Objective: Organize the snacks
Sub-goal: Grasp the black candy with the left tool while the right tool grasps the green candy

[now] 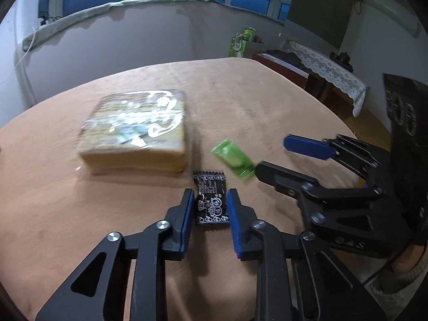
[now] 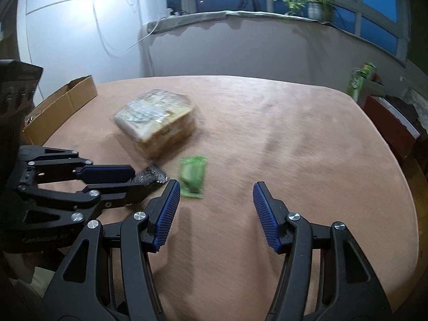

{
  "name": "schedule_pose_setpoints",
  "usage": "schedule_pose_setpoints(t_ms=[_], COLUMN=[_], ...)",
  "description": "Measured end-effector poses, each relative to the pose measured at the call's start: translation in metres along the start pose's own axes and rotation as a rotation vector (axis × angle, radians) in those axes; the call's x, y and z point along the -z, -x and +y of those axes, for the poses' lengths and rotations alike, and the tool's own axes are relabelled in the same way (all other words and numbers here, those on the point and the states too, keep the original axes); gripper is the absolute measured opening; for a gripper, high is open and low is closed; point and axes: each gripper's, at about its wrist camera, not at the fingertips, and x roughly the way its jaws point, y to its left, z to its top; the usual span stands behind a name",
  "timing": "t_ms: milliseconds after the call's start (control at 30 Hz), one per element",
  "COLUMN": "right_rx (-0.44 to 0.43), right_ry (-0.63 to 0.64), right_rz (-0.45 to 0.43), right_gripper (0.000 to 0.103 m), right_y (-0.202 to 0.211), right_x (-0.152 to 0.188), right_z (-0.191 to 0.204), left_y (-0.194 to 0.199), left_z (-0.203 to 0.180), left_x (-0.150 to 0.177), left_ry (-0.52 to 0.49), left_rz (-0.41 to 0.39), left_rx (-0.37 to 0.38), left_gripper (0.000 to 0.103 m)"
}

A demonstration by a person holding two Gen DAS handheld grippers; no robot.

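Note:
A small black snack packet (image 1: 211, 200) lies on the tan tablecloth (image 1: 240, 101), and my left gripper (image 1: 210, 191) is shut on it, a blue pad pressing each side. In the right wrist view the same left gripper (image 2: 147, 178) holds the crinkled black packet (image 2: 151, 174) at the left. A green snack packet (image 1: 233, 159) lies just to the right of it. My right gripper (image 2: 216, 183) stands open above the cloth with nothing between its fingers; the green packet (image 2: 193, 175) sits just ahead of its left finger. A large clear-wrapped pack of cake slices (image 1: 133, 125) rests farther back.
An open cardboard box (image 2: 61, 107) stands at the table's far left edge. Off the table to the right are a green carton (image 2: 359, 80) and a low red cabinet (image 2: 388, 117). A windowsill with a potted plant (image 2: 313, 5) runs behind the table.

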Motion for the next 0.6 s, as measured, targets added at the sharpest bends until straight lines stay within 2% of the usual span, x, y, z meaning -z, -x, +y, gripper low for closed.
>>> schedule_pose_setpoints(t_ms=[167, 200, 233, 300, 333, 600], right_rx=[0.031, 0.023, 0.026, 0.039, 0.041, 0.059], right_ry=[0.061, 0.061, 0.063, 0.077, 0.08, 0.061], right_rz=[0.041, 0.053, 0.058, 0.064, 0.067, 0.057], right_gripper=[0.059, 0.057, 0.045, 0.029, 0.025, 0.024], right_y=[-0.019, -0.023, -0.025, -0.027, -0.027, -0.018], right_x=[-0.007, -0.008, -0.008, -0.01, -0.01, -0.011], right_z=[0.02, 0.023, 0.025, 0.031, 0.033, 0.04], left_y=[0.013, 0.012, 0.013, 0.012, 0.012, 0.024], left_z=[0.014, 0.017, 0.02, 0.023, 0.025, 0.04], left_x=[0.01, 0.011, 0.012, 0.013, 0.013, 0.017], left_ry=[0.013, 0.014, 0.017, 0.023, 0.027, 0.065], left_rz=[-0.005, -0.005, -0.004, -0.005, -0.006, -0.034], left_rx=[-0.013, -0.013, -0.011, -0.003, 0.001, 0.012], left_gripper=[0.023, 0.023, 0.023, 0.023, 0.023, 0.021])
